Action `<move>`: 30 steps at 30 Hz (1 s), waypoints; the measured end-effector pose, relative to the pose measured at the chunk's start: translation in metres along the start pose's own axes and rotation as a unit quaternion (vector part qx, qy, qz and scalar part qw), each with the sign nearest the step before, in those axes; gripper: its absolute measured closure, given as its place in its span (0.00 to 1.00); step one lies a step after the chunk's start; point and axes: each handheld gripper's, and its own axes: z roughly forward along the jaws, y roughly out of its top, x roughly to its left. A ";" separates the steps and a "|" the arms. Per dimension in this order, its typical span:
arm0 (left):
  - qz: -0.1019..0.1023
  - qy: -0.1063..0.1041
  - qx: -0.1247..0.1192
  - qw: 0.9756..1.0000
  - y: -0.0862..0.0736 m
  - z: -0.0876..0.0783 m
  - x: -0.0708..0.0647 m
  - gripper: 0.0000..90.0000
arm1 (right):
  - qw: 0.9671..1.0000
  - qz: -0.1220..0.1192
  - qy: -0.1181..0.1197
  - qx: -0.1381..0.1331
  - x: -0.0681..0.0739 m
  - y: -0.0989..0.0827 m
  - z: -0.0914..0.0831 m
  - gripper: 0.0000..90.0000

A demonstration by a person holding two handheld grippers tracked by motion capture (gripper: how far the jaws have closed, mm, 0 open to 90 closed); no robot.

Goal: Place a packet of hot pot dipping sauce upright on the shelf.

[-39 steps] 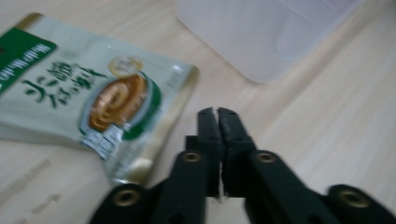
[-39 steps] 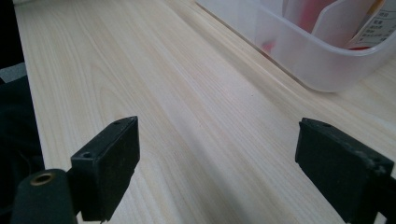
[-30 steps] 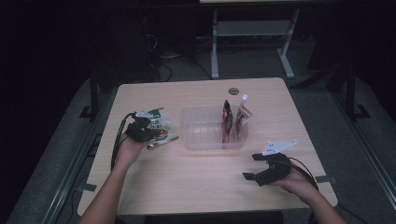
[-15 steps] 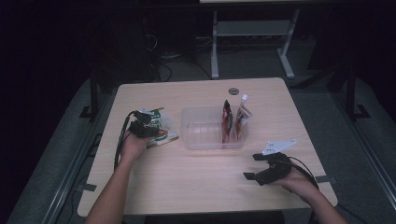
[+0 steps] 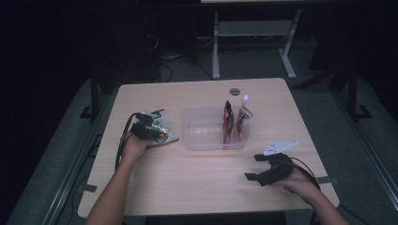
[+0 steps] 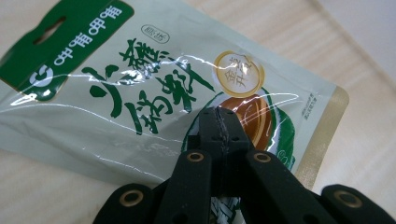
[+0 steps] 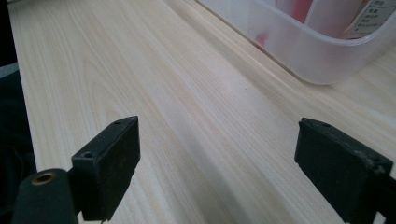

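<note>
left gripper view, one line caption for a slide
Left hand-held gripper shut on a green and white packet lying on the wooden table.

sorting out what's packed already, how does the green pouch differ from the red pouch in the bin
The green pouch lies flat on the table, left of the clear bin; the red pouch stands upright inside the bin. The green pouch is pale with green print, the red pouch dark red. The left gripper is shut on the green pouch's edge, while the red pouch stands free of both grippers. Both are sealed, printed snack-type packets.

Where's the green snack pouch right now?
In the high view the green snack pouch lies flat on the table's left side, just left of the clear plastic bin, with the left tool over it.
</note>
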 end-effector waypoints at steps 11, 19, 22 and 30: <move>-0.002 -0.038 0.031 0.999 -0.030 -0.024 0.001 1.00 | 1.000 0.002 0.000 0.000 0.000 0.000 0.000 0.15; 0.010 -0.051 0.043 0.998 -0.061 -0.046 -0.007 1.00 | 1.000 0.003 0.000 -0.001 0.001 0.000 0.000 0.15; 0.017 -0.055 0.047 0.997 -0.076 -0.056 -0.014 1.00 | 1.000 0.004 -0.002 -0.002 0.000 0.000 0.000 0.15; 0.024 -0.073 0.050 0.996 -0.107 -0.077 -0.032 1.00 | 1.000 0.005 -0.002 -0.001 0.002 0.001 0.000 0.15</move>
